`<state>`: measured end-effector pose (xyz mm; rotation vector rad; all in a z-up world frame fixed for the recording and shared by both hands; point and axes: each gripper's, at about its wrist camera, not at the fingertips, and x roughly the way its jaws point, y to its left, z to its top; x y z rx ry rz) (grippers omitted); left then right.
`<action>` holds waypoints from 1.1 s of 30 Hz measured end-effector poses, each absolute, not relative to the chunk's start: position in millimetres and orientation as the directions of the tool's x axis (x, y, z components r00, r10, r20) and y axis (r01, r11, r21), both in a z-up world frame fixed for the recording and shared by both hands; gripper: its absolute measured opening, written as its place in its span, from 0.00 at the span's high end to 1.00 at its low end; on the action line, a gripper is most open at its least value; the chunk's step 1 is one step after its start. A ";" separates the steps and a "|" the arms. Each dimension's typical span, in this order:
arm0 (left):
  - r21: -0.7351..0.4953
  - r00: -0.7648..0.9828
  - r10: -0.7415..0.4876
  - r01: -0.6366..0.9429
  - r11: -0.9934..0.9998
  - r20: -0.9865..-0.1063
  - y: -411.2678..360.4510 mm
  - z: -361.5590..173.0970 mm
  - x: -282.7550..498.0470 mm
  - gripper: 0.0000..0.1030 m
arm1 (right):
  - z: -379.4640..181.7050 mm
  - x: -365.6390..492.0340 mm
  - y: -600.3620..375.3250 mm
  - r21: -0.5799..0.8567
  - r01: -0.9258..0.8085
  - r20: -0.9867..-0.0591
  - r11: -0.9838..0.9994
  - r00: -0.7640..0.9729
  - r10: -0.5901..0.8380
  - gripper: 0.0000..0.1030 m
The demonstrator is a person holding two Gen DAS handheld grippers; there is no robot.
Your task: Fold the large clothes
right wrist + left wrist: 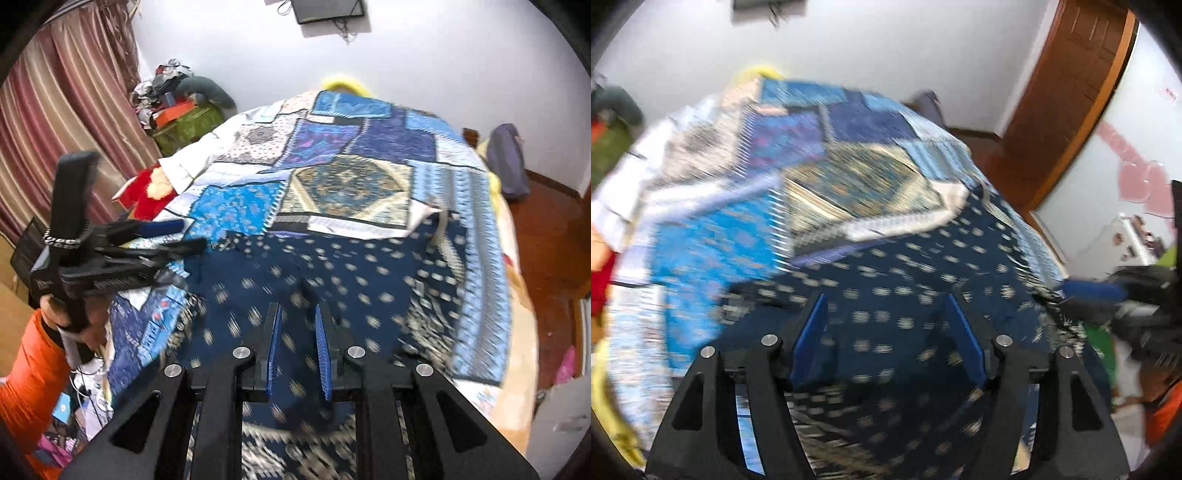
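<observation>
A large navy cloth with pale dots (pixel 916 280) lies spread over the near part of a bed, on top of a blue patchwork cover (pixel 849 173). My left gripper (pixel 886 306) is open above the navy cloth, with nothing between its blue pads. It also shows at the left of the right wrist view (pixel 188 234), held by a hand in an orange sleeve. My right gripper (pixel 297 314) hovers over the navy cloth (pixel 332 273) with a narrow gap between its pads and nothing in it. It shows blurred at the right edge of the left wrist view (pixel 1071 291).
The patchwork cover (pixel 351 177) drapes over the bed's right side. A striped curtain (pixel 55 122) and a cluttered pile (pixel 177 103) stand left. A wooden door (pixel 1071 92), wooden floor (pixel 546 240), a grey bag (pixel 506 162) and a red toy (pixel 144 188) are around the bed.
</observation>
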<state>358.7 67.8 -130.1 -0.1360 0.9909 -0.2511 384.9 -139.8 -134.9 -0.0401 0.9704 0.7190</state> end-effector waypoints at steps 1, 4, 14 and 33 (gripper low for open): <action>-0.246 0.486 -0.294 0.163 0.956 -0.823 61.6 -140.3 362.5 0.36 | -141.6 388.6 -130.4 0.285 -0.583 -0.770 0.761 0.334 0.544 0.86; -0.234 0.389 -0.296 0.199 0.952 -0.872 47.7 -178.3 358.6 0.36 | -173.3 394.1 -112.3 0.285 -0.580 -0.815 0.763 0.273 0.512 0.86; -0.019 0.407 -0.130 0.266 0.964 -0.904 27.7 -232.3 302.2 0.28 | -248.1 351.6 -106.3 0.116 -0.687 -0.884 0.717 0.258 0.390 0.86; -0.175 0.404 -0.219 0.143 0.974 -0.888 83.3 -214.7 269.0 0.19 | -229.0 335.8 -159.3 -0.012 -0.593 -0.873 0.805 0.399 0.281 0.13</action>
